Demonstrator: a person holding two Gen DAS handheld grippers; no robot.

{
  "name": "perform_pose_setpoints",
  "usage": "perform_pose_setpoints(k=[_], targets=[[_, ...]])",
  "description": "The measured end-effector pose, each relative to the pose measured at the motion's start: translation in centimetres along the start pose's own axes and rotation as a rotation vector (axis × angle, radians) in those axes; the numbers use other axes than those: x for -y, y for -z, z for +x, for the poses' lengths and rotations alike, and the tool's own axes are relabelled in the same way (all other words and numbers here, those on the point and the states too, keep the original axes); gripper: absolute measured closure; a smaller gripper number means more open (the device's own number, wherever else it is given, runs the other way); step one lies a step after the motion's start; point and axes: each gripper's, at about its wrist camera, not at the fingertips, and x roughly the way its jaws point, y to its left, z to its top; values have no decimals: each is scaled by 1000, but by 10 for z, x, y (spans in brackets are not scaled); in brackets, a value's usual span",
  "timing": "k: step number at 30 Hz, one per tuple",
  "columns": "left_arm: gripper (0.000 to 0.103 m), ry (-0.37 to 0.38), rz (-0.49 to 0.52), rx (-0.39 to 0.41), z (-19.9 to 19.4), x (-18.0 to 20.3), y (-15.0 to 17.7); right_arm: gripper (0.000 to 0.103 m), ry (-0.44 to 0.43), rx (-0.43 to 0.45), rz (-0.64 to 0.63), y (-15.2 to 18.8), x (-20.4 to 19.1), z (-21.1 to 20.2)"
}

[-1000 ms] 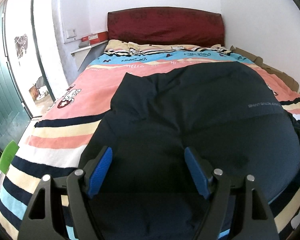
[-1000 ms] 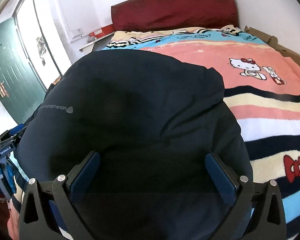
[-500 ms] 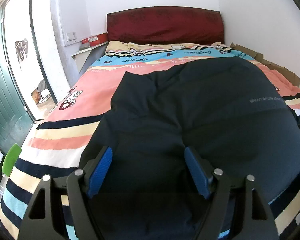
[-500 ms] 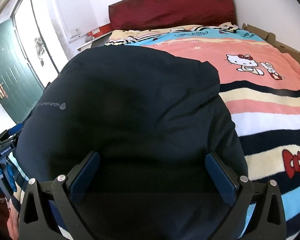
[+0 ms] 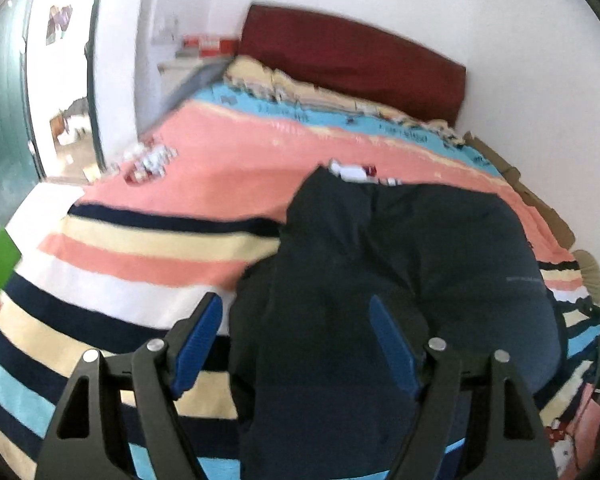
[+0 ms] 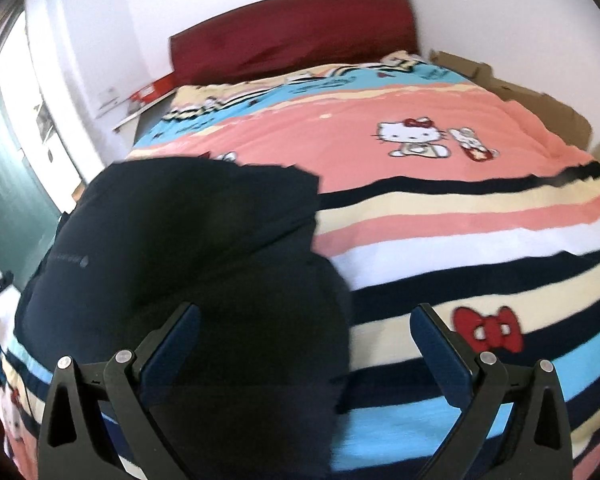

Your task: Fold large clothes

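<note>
Dark navy padded jacket (image 5: 412, 264) lies bunched on striped cartoon-print bedspread (image 5: 148, 240), near foot edge. Left gripper (image 5: 296, 344) and right gripper (image 6: 306, 348) both spread, pinching nothing. Likely soft, bulky, slippery shell; best pinched at hem or sleeve edge.

Striped bedspread (image 6: 440, 216), pink, cream, navy, white and blue bands, cartoon cat print (image 6: 414, 138), covers bed. Dark red padded headboard (image 5: 352, 66) against white wall. Brown cardboard (image 6: 540, 100) beside bed. Green door (image 5: 0, 120) at left.
</note>
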Motion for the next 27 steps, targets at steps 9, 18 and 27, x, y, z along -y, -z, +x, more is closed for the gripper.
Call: perform_pose_setpoints(k=[9, 18, 27], targets=[[28, 75, -69, -206, 58, -9, -11, 1, -79, -87, 122, -14, 28, 20], [4, 109, -107, -331, 100, -29, -8, 1, -206, -360, 237, 2, 39, 101], [0, 372, -402, -451, 142, -71, 18, 1, -404, -544, 310, 16, 42, 151]])
